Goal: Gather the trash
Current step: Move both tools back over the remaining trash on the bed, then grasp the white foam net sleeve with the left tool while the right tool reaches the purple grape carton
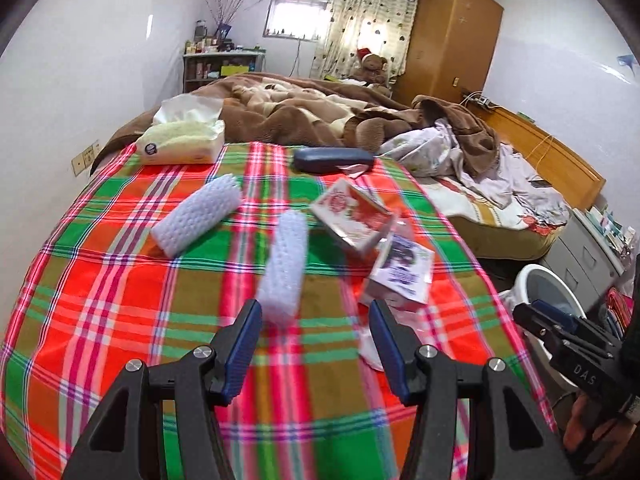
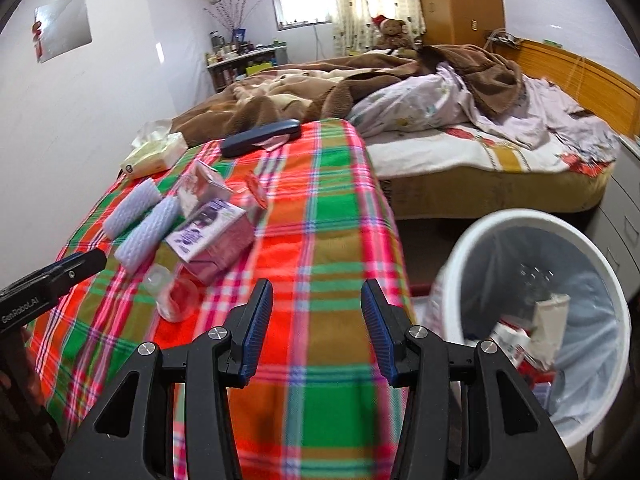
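Both claws, left claw (image 1: 316, 336) and right claw (image 2: 316, 316), are held partly open and empty above the plaid cloth (image 2: 320, 220). Foam rolls (image 1: 282, 268), cartons (image 2: 212, 236) and a plastic cup (image 2: 174, 298) are left on it, beside the bin (image 2: 472, 240). A pickup seems next; a descent onto one piece is called for.

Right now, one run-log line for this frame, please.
left gripper: open, empty | right gripper: open, empty | foam rolls, cartons: on cloth | bin: some trash
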`<state>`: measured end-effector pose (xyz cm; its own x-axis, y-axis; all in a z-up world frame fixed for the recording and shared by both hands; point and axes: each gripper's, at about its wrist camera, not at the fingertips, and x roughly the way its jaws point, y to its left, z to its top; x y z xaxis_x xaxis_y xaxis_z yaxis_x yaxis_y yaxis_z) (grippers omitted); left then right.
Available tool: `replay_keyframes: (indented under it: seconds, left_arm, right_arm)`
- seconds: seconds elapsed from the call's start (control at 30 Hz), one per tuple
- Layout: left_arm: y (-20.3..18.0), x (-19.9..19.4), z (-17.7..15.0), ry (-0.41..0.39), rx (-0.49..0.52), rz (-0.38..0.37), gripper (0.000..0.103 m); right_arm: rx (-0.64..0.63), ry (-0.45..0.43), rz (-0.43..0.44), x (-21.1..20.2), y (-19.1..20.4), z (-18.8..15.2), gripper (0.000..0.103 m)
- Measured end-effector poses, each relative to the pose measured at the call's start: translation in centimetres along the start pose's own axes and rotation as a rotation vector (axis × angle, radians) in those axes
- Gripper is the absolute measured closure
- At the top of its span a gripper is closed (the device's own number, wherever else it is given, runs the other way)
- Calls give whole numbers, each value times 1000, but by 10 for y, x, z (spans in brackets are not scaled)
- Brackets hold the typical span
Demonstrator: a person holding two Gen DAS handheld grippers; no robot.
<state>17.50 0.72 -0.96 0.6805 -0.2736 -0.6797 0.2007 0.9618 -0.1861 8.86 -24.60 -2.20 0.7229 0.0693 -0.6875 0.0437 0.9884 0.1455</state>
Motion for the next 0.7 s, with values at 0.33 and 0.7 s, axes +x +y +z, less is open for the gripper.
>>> replay_keyframes:
  seconds: [0.33,0.7]
  left_arm:
    - [24,34,17,40,-21,-16,47]
    - [33,70,24,104,21,-25,47]
  right_arm:
    - [18,38,59,27,26,25,43]
    - [48,111,114,61,50,43,35]
